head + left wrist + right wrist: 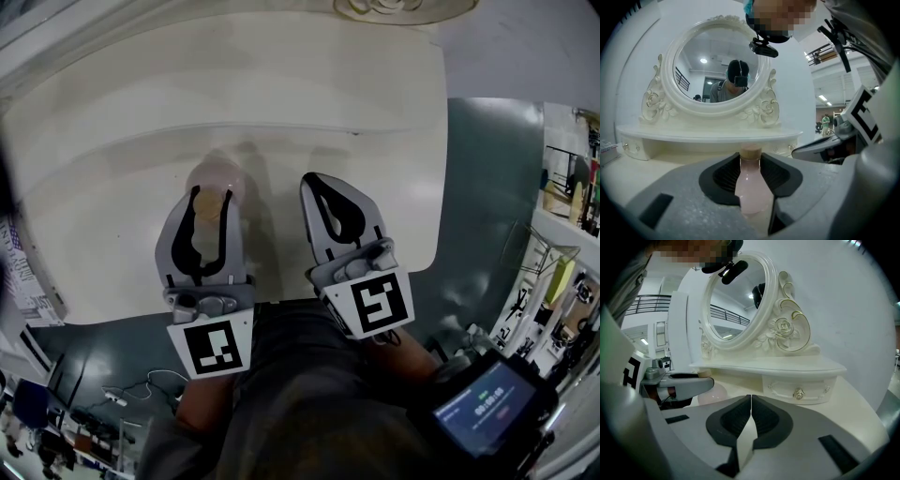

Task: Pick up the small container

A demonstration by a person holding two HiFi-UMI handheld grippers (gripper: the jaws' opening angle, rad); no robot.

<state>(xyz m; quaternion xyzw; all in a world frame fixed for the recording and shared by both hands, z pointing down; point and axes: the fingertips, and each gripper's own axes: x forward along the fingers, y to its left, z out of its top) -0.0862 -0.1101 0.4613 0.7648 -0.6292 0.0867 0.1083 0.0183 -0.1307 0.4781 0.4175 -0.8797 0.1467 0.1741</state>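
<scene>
Between the pads of the left claw (751,158) we see the small container (751,185), a pale pink bottle with a tan cap (751,151). It stands upright on the white tabletop (103,197), near the front edge. The pads pinch its neck from both sides.

The left gripper view shows neck and cap clearly. The head view gives only a pink, rounded blur under the claw tips, and the cap is barely readable there. The right gripper view shows the bottle's round belly (712,392) below the left claw, which comes in from that frame's left.

The right claw (751,398) is pressed together with nothing between its pads. In the head view we see it just beside the left claw, apart from the bottle.

At the back, an oval mirror (717,61) in an ornate white frame stands on a raised shelf (708,136). The left gripper view faces it head-on and shows a person reflected in it. The right gripper view sees it from the side and shows a small drawer (799,393) with a knob under the shelf.
</scene>
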